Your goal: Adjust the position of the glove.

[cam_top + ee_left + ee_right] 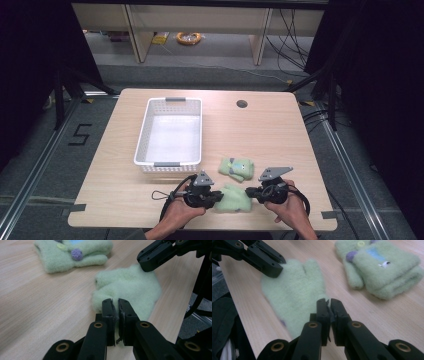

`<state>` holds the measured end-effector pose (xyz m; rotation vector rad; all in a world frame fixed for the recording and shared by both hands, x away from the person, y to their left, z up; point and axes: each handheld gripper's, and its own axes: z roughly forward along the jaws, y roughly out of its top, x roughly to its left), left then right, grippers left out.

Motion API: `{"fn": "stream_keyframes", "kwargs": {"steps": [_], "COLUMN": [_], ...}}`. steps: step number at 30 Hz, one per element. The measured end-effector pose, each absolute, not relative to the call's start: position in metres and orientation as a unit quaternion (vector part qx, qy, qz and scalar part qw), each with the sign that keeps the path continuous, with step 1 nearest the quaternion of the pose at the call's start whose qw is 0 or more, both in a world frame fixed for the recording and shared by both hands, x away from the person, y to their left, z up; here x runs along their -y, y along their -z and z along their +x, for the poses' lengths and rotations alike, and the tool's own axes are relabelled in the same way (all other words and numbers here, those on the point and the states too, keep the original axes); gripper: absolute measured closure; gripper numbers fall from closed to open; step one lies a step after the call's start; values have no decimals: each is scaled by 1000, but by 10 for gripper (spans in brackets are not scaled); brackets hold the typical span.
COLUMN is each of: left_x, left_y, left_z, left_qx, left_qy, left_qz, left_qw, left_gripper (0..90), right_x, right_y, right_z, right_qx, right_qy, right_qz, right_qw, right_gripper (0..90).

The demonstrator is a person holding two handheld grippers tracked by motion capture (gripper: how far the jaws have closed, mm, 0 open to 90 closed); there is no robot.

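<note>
A plain light-green mitten (234, 199) lies flat near the table's front edge between my two grippers. My left gripper (219, 196) has its jaws pressed together on the mitten's (130, 287) near edge (115, 303). My right gripper (249, 191) is shut the same way on the opposite edge (327, 303) of the mitten (294, 290). Each gripper's tip also shows in the other's view, touching the fabric: the right gripper (146, 266) and the left gripper (278, 267). A second green mitten (236, 168) with purple, yellow and blue trim (382, 267) lies folded just behind (75, 252).
A white slatted basket (170, 164) stands on the wooden table left of centre, its inside bare. A round cable hole (242, 104) sits at the back right. The person's hands come in at the front edge, with cables trailing from both grippers.
</note>
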<state>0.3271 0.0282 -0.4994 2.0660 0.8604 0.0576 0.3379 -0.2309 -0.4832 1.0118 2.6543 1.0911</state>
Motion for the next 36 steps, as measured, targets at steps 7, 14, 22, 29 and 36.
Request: {"fn": "stream_keyframes", "kwargs": {"steps": [7,14,22,29,36], "left_x": [-27,-29,-39,-28,-14], "left_y": [502,500,475,470,480], "left_z": [331,332,342,364,387], "left_qx": [-340,-344,-360,-377,-396], "left_qy": [-26,-13,-48,-72,-66], "left_qz": [836,834,820,816,816], "left_qw": [431,432,442,433,416], "left_gripper": [834,728,511,469,469], "right_x": [233,233,246,250,251], "right_y": [486,490,476,474,473], "right_z": [340,341,344,358,380], "right_qx": [-874,-870,-851,-835,-832], "right_qy": [-344,-345,-355,-361,-354], "right_qz": [339,350,379,401,414], "right_qw": [49,45,81,109,108], "right_gripper": [862,805,671,632,605]}}
